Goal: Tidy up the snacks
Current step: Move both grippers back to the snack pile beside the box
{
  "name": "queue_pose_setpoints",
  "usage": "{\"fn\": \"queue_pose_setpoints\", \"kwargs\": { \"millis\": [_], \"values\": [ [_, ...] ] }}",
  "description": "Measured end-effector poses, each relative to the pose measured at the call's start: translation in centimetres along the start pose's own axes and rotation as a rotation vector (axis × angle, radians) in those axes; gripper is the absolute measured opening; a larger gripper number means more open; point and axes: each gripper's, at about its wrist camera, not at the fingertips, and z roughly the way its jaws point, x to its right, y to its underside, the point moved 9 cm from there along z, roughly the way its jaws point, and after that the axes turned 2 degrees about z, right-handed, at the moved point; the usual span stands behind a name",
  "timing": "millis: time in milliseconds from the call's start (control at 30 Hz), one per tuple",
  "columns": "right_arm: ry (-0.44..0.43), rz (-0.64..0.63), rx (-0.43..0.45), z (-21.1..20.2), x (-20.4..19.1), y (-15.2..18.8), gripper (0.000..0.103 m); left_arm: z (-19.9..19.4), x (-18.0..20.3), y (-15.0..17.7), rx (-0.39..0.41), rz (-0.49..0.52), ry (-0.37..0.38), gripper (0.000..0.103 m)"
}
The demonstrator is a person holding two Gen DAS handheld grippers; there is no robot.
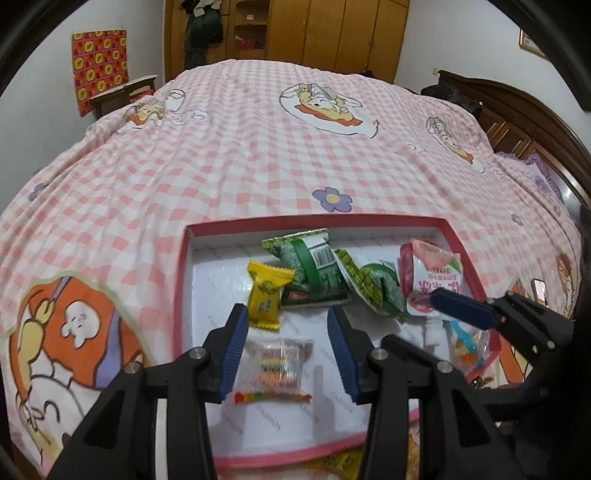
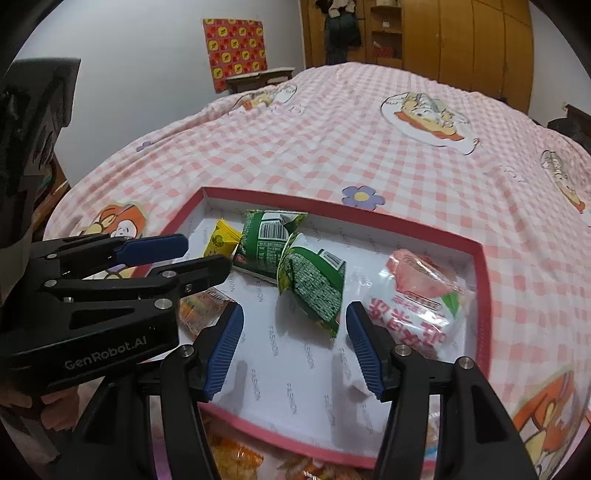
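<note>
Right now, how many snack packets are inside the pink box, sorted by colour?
Green packets: 2
Yellow packet: 1
Pink packet: 1
Clear packet of rainbow candy: 1
Total: 5 in the pink box

Both wrist cameras sit low and close at the near edge of the pink-rimmed box (image 1: 183, 280) (image 2: 484, 280), facing the far wardrobe (image 1: 332, 33) (image 2: 461, 33); the left sits left.

Two green packets (image 1: 314, 269), one yellow (image 1: 266, 295)
</note>
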Motion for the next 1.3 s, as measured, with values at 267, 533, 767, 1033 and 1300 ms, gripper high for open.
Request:
{"fn": "queue_pose_setpoints", "kwargs": {
  "millis": [267, 533, 767, 1033, 1300],
  "values": [
    [0.021, 0.037, 0.016, -2.1, 0.8, 0.9, 0.059, -1.8, 0.0, 1.3, -0.014, -0.019, 0.003, 0.046],
    [0.024, 0.060, 0.017, -3.7, 1.3, 2.3, 0.059, -3.5, 0.9, 2.9, -0.017, -0.013, 0.016, 0.047],
    [0.031, 0.066, 0.007, -4.7, 1.6, 3.7, 0.059, -4.4, 2.0, 4.6, -0.028, -0.012, 0.031, 0.047],
    [0.025, 0.087, -0.012, -5.9, 1.6, 5.7, 0.059, -4.4, 2.9, 6.5, -0.066, -0.010, 0.051, 0.047],
    [0.006, 0.125, -0.019, -6.9, 1.6, 7.9, 0.059, -4.2, 2.9, 8.3, -0.098, -0.026, 0.063, 0.047]
  ]
}}
